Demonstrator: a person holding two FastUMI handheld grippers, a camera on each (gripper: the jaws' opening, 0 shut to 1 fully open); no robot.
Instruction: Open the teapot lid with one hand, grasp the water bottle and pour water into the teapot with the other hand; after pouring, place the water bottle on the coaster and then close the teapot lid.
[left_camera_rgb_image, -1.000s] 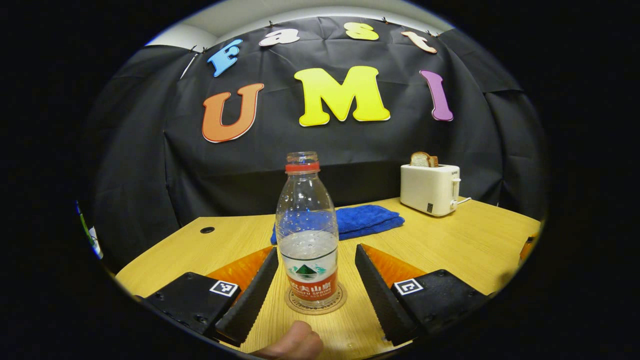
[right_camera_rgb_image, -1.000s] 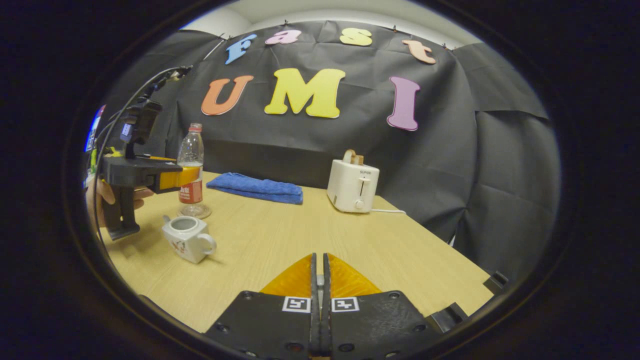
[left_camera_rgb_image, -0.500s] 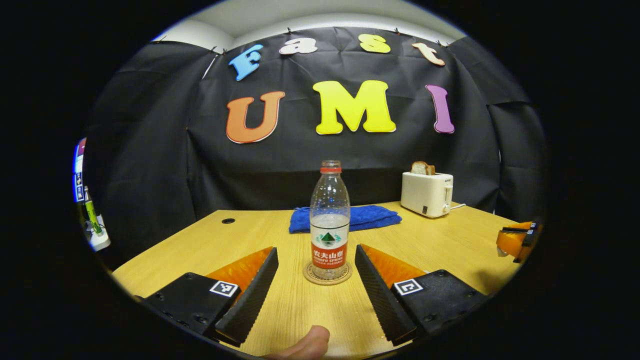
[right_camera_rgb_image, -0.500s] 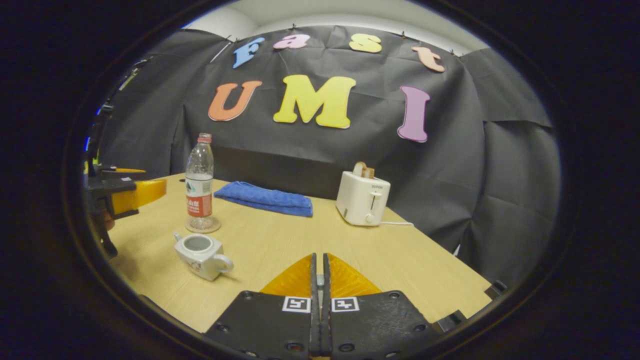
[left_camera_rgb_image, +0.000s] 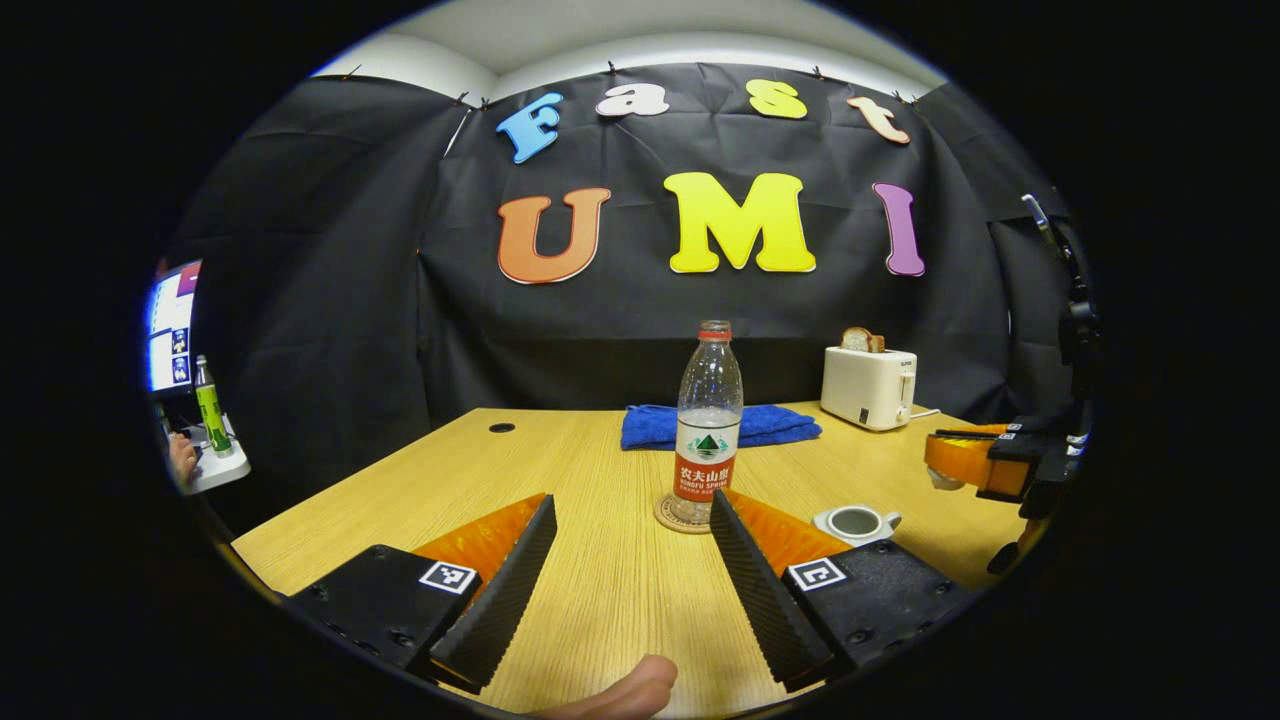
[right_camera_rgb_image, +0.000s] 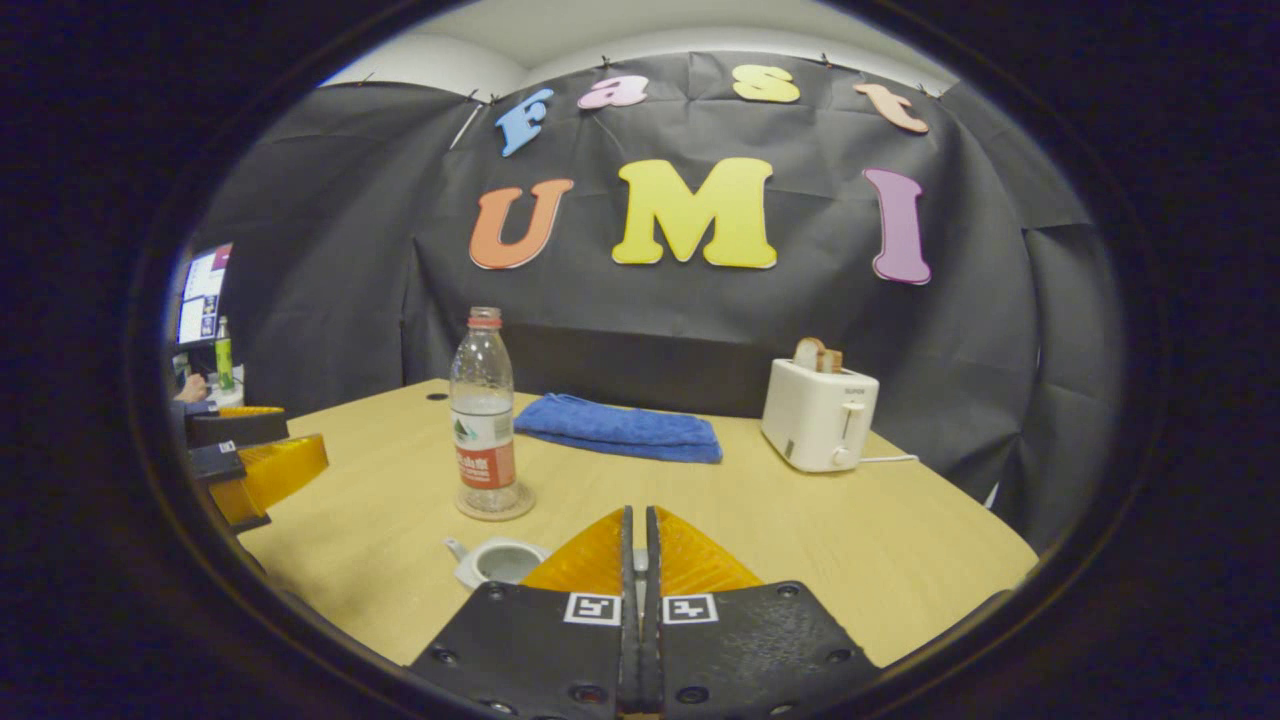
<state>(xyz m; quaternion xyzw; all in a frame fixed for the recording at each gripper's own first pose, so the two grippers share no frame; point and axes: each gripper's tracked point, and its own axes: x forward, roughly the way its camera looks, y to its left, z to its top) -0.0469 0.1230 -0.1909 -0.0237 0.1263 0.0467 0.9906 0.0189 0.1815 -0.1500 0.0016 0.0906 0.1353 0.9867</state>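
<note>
The water bottle (left_camera_rgb_image: 708, 425) stands upright on the round coaster (left_camera_rgb_image: 683, 520) near the middle of the tabletop (left_camera_rgb_image: 560, 470), so the pouring part looks finished and the bottle is where the task wants it. The left gripper (left_camera_rgb_image: 632, 545) sits low over the tabletop on the near side of the bottle, its fingers spread wide apart and touching nothing, which reads as a release with the bottle left free.

Just right of the coaster sits the small white teapot (left_camera_rgb_image: 855, 521), its mouth open and no lid on it. Closing it is the one step I judge to be left. The right gripper (right_camera_rgb_image: 636, 545) has its fingers pressed together, with the teapot (right_camera_rgb_image: 497, 561) just beside them on the left. In the left gripper view something pale seems to sit at the tip of that gripper (left_camera_rgb_image: 945, 470); it may be the lid, but I cannot tell.

Farther back lie a folded blue towel (right_camera_rgb_image: 620, 427) and a white toaster (right_camera_rgb_image: 820, 415) with bread in it, well apart from the work.
</note>
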